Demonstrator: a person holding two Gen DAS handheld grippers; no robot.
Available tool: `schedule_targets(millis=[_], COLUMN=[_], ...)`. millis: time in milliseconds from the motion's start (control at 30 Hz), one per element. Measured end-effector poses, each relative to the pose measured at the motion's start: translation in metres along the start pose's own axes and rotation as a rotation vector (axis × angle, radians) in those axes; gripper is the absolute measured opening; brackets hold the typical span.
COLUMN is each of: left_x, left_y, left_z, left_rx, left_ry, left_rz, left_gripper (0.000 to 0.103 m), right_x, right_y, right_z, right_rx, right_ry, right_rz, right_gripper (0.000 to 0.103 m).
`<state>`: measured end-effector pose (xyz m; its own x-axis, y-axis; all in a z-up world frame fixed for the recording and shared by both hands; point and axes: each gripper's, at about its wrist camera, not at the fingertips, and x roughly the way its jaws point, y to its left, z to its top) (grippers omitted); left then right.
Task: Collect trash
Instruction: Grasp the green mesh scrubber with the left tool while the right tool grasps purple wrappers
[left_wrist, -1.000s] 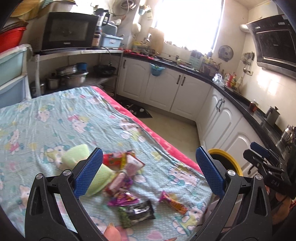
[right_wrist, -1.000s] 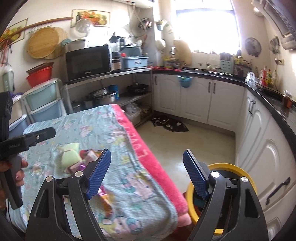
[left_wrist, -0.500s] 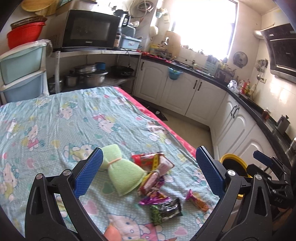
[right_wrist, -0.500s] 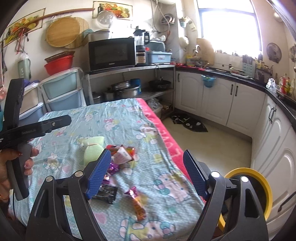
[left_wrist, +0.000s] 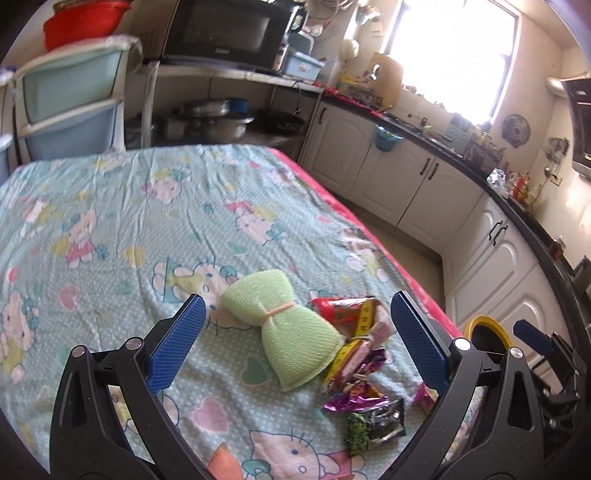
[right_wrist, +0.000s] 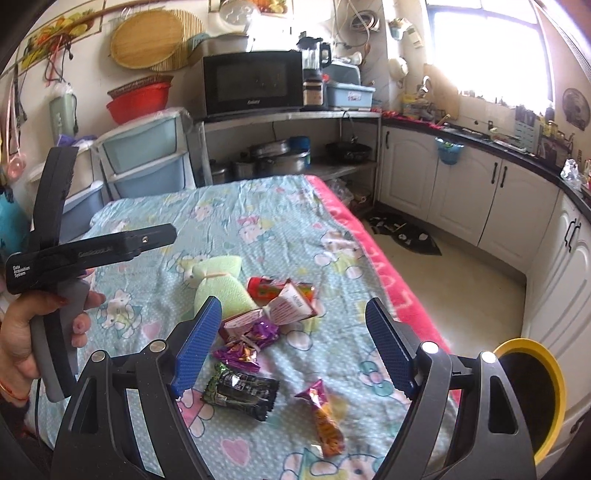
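Several snack wrappers lie on the table: a black and green packet (right_wrist: 240, 391) (left_wrist: 375, 422), an orange wrapper (right_wrist: 325, 421), a purple wrapper (right_wrist: 240, 352) (left_wrist: 354, 397), a pink and white packet (right_wrist: 273, 314) and a red packet (right_wrist: 271, 288) (left_wrist: 343, 308). A green sponge (left_wrist: 284, 332) (right_wrist: 218, 288) lies beside them. A yellow-rimmed bin (right_wrist: 532, 391) (left_wrist: 484, 332) stands on the floor at the table's right. My left gripper (left_wrist: 299, 341) is open above the sponge. My right gripper (right_wrist: 291, 345) is open above the wrappers. Both are empty.
The table wears a teal cartoon cloth (left_wrist: 129, 221) with a pink edge (right_wrist: 369, 258). White cabinets (right_wrist: 480, 199) line the right wall. A shelf with a microwave (right_wrist: 255, 81) and plastic drawers (right_wrist: 144, 162) stand behind the table.
Both grippers have tilted down and swung left toward the table. The wrappers and sponge now sit between the fingers in both views. Both grippers stay open.
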<state>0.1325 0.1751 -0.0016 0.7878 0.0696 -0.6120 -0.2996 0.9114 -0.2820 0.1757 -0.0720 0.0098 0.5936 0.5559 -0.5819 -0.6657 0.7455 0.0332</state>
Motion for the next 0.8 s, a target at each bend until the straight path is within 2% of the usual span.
schedule_targets(millis=[400,600,800], left_x=[0.05,0.07,0.089], left_y=[0.023,0.026,0.035], left_z=[-0.017,-0.019,-0.013], left_rx=[-0.064,-0.093,-0.173], left_ry=[0.103,0.144,0.18], left_rz=[0.025,0.003,-0.015], left_gripper=[0.092,0.092,0.092], right_x=[0.052,0.073,0.093], right_y=[0.008,0.009,0.004], right_z=[-0.013,-0.016,-0.022], right_rx=[0.036,0.059,0.131], right_ry=[0.095,0.135,0.187], right_rz=[0.024,0.034,0.061], right_gripper=[0.078,0.078,0.075])
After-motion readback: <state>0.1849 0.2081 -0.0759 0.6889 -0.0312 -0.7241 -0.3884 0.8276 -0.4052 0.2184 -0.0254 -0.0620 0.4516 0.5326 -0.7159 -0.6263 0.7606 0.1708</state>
